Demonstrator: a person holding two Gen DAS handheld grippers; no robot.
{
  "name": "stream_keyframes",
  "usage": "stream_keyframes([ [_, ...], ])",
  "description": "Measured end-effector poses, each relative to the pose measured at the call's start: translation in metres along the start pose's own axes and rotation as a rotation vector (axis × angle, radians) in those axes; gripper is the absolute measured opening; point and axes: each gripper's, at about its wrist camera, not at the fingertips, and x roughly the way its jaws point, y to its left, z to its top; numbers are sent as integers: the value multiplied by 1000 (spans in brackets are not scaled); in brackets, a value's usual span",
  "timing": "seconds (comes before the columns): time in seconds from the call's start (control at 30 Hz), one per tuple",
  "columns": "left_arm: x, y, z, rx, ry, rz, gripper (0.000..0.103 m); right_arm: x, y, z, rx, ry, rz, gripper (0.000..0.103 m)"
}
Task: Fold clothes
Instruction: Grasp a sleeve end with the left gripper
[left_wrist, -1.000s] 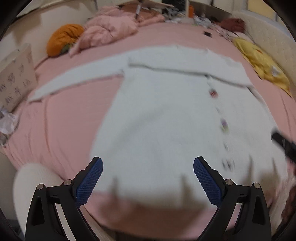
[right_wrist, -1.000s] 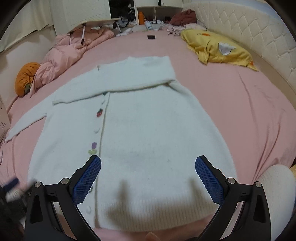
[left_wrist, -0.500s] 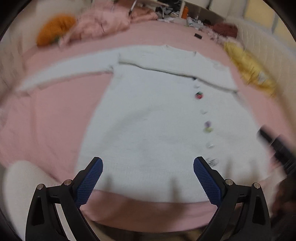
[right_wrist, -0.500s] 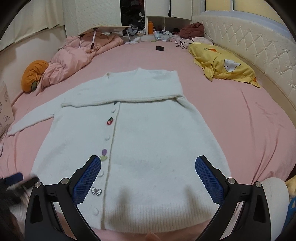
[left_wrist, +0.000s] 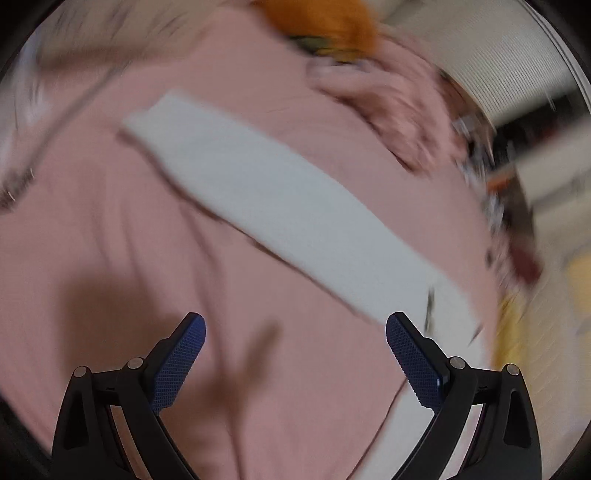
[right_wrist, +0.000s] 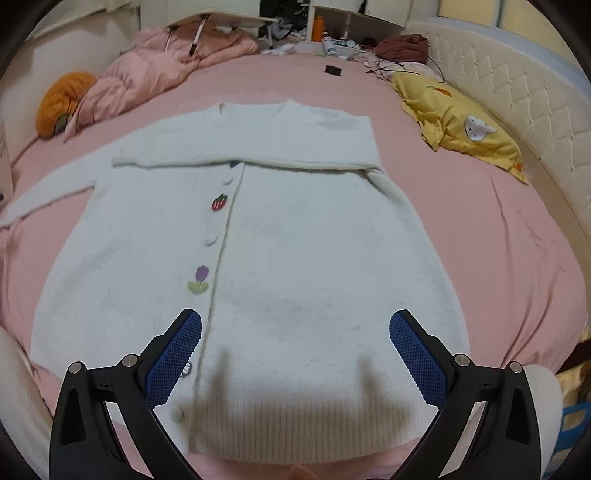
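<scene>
Cardigan (right_wrist: 295, 258), one, white, lies flat and buttoned on the pink bed (right_wrist: 498, 229), hem toward the cameras; its right-hand sleeve is already folded across the chest, and the other sleeve (left_wrist: 280, 206) lies stretched out over the sheet. Change over the last second: the left gripper (left_wrist: 295, 360) has swung off the cardigan body and now faces that outstretched sleeve, view heavily blurred. Likely meaning: the sleeve is the next fold, not yet gripped. Left gripper: jaws spread wide, nothing between them. Right gripper (right_wrist: 295, 354): likewise wide apart and empty, hovering above the hem, view barely shifted. Count: two grippers; two sleeves, one folded, one out; decorated buttons showing, one strawberry (right_wrist: 219, 202) and one tulip (right_wrist: 200, 279); plain round buttons, at least three, more possibly hidden behind the near finger. Off the garment: one yellow pillow (right_wrist: 461, 129), one orange cushion (right_wrist: 61, 99), one pink quilt (right_wrist: 155, 70) heaped at the far edge.
</scene>
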Motion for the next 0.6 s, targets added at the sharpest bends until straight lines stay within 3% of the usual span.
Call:
stream_keyframes([
  [0.1, 9, 36, 33, -100, -48, -16, 99, 0, 8, 3, -27, 5, -26, 102],
  [0.27, 36, 55, 63, -165, -87, -125, 99, 2, 19, 10, -72, 24, -73, 102],
  [0.5, 54, 42, 94, -115, -125, -146, 101, -1, 42, 16, -158, 24, -91, 102],
  [0.57, 54, 42, 100, -119, -139, -145, 96, 0, 45, 16, -160, 30, -88, 102],
  [0.6, 54, 42, 102, -121, -146, -143, 80, 1, 46, 16, -160, 35, -85, 102],
])
